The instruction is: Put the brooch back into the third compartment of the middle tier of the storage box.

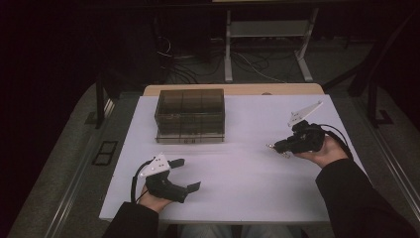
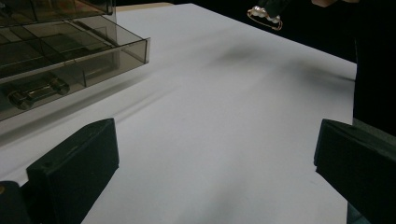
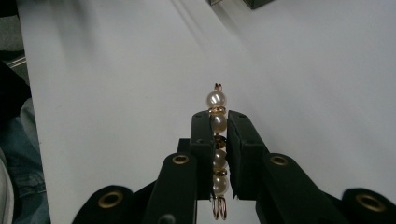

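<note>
A pearl-and-gold bracelet is pinched between the black jaws of my right gripper, which is shut on it above the white table. From above, the right gripper hovers at the table's right side with the bracelet dangling at its tip. The bracelet also hangs at the top of the left gripper view. My left gripper rests near the front left edge, its jaws wide apart with nothing between them. A smoky transparent organiser box with compartments stands at the back left; one drawer is pulled out.
The white tabletop stretches between both grippers. A wooden edge shows behind the box. Cables and a metal stand's legs lie on the dark floor beyond the table.
</note>
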A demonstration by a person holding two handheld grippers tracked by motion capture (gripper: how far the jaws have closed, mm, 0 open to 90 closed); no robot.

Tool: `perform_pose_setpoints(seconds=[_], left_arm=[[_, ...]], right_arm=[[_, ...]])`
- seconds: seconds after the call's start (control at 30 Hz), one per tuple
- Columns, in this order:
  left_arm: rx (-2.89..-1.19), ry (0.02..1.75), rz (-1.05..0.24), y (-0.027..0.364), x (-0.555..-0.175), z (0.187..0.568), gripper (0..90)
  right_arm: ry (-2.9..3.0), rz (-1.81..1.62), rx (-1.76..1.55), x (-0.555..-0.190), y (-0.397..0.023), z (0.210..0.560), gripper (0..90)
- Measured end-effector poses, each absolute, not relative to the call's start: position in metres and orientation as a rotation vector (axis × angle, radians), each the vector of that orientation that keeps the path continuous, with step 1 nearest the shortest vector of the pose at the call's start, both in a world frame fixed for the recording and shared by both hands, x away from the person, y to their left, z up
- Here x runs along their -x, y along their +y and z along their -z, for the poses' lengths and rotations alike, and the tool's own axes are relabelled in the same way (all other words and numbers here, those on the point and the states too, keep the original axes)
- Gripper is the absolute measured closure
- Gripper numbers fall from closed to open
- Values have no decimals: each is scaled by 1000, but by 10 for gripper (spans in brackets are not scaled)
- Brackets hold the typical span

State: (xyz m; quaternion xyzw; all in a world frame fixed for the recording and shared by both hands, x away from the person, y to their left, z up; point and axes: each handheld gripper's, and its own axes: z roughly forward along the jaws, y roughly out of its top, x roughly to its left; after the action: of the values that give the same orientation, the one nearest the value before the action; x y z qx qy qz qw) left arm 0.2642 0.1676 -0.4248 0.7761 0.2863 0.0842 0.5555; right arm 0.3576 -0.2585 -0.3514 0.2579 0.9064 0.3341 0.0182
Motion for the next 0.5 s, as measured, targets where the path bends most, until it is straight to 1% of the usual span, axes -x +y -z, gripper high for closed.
perform_pose_setpoints(seconds=[0.5], left_arm=[[-1833,675,-199,168,-264,425,0]], right_arm=[[2808,-1048,-737,-368,-244,333,806]])
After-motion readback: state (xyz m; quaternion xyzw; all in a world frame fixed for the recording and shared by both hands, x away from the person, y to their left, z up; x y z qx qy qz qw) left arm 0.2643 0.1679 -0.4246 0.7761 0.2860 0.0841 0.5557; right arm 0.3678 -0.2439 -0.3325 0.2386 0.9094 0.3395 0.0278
